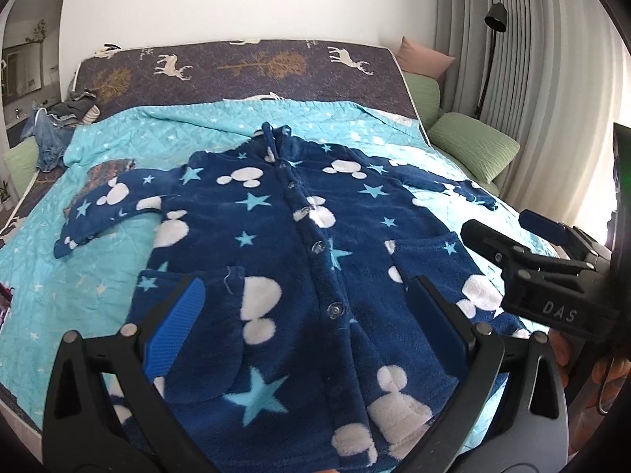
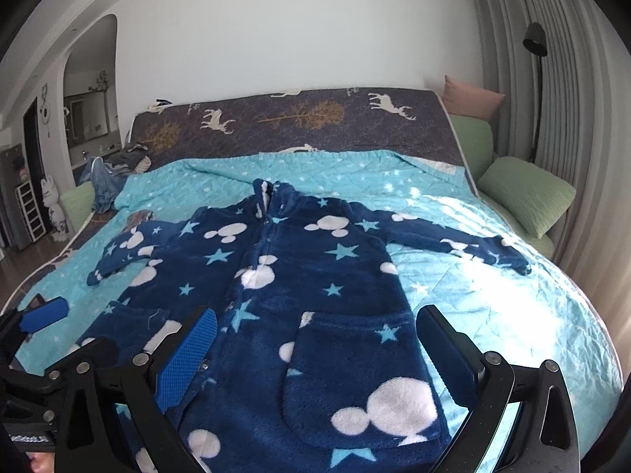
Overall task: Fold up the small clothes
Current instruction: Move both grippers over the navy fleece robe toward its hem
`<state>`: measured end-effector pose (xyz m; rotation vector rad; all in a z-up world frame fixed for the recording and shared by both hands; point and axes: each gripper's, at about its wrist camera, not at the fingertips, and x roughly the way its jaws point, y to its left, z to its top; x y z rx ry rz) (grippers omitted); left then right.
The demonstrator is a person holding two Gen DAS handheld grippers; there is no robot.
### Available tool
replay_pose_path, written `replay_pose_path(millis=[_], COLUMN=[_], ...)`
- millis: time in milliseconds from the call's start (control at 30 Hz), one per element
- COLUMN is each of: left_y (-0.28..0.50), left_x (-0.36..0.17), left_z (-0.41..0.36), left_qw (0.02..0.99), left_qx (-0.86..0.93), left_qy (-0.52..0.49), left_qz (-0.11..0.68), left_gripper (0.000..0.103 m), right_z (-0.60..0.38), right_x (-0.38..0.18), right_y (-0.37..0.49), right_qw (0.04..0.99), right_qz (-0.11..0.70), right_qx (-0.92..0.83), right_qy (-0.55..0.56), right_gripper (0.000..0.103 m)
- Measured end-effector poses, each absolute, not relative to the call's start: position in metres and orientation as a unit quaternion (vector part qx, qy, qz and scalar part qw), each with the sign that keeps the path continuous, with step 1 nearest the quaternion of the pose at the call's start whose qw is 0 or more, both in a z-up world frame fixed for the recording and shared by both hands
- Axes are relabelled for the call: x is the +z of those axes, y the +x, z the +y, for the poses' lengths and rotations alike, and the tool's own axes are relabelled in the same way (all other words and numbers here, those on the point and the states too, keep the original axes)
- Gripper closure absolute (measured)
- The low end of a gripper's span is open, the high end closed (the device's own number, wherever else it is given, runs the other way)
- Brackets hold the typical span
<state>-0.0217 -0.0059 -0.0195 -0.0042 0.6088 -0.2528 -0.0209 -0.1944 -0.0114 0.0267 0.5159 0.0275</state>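
Hovering low over the hem, both tools sit with their jaws spread wide and nothing between them: the left gripper (image 1: pixel 303 327) frames the button placket in the lower middle of its view, and the right gripper (image 2: pixel 315 349) frames the patch pocket (image 2: pixel 355 358) at the bottom centre of its own.

The fleece robe (image 1: pixel 299 236) lies face up and buttoned across the centre of both frames, on the turquoise quilt (image 1: pixel 98 287), hood toward the top and sleeves thrown out to left and right.

Risks, as I judge them:
- Plush pile is thick and springy, so a shallow pinch could catch only fuzz and slip off when lifted
- A deep pinch could grab the thin quilted cover along with the hem, dragging it into the fold
- The left sleeve (image 1: pixel 106 205), middle left of the frame, is bent and rumpled; folding over it would likely lock in a lump
- The clear buttons (image 1: pixel 317 245) make a stiff ridge down the middle, so a crease across them may spring back

The robe is navy with white mouse-head blobs and pale blue stars, soft and matte. The quilt is stitched in a crinkled diamond pattern with small white stars. Blue ribbed pads (image 1: pixel 173 331) line the black fingers
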Motion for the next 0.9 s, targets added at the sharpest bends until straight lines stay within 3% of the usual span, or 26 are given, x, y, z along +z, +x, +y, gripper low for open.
replay_pose_path(millis=[900], left_y=[0.046], left_x=[-0.036], left_z=[-0.045], left_qw=[0.929], left_qx=[-0.122], left_qy=[0.02], left_qz=[0.35], left_gripper=[0.001], right_z=[-0.23], right_x=[-0.049], right_y=[0.035], right_qw=[0.953], right_qz=[0.299], right_qx=[-0.011], right_qy=[0.04], right_gripper=[0.0])
